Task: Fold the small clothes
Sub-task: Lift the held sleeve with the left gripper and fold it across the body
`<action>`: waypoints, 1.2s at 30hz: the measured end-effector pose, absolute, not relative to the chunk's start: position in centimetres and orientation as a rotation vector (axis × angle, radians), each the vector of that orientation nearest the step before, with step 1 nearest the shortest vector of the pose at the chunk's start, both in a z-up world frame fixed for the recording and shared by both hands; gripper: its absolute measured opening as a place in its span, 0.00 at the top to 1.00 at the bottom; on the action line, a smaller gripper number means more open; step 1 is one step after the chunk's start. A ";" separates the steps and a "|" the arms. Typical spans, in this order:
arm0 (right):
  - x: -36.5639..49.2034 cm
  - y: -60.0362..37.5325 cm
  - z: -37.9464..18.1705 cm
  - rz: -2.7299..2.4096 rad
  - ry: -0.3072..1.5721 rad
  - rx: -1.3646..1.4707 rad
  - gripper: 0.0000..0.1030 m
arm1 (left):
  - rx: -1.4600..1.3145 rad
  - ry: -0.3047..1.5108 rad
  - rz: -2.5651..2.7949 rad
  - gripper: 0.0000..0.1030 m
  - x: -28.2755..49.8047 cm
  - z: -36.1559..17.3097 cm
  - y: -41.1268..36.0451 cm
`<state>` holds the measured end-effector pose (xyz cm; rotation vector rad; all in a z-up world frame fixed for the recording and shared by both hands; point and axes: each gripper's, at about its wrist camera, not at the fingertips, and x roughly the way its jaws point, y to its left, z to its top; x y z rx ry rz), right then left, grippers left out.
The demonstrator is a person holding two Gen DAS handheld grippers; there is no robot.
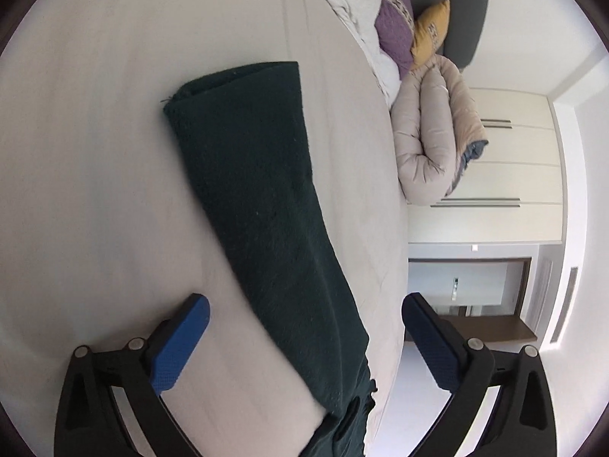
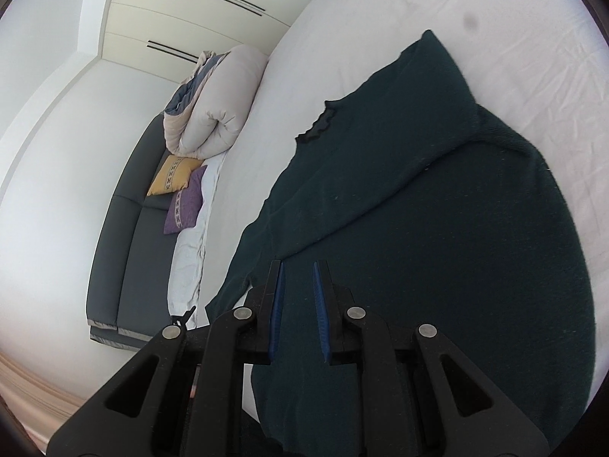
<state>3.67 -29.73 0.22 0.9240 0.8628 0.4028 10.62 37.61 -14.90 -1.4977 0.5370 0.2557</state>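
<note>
A dark green knitted garment [image 1: 262, 205] lies on the pale bed sheet [image 1: 95, 152], folded into a long strip in the left wrist view. My left gripper [image 1: 304, 302] is open wide, its blue pads either side of the strip's near end, holding nothing. In the right wrist view the same garment [image 2: 437, 228] spreads wide, one sleeve folded across it. My right gripper [image 2: 298, 266] hovers over the garment's near part with its blue pads a narrow gap apart and nothing visibly clamped between them.
A rolled beige duvet [image 2: 213, 103] lies at the bed's edge. A purple cushion [image 2: 184, 202] and a yellow cushion [image 2: 171, 175] rest on a dark grey sofa [image 2: 125, 236]. White wardrobe doors [image 1: 506, 175] stand behind. The bed edge [image 1: 396, 266] runs beside the garment.
</note>
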 end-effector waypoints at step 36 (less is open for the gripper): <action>3.3 -25.8 -3.8 0.383 0.908 0.903 0.85 | -1.659 0.277 0.304 0.66 9.7 -17.9 44.1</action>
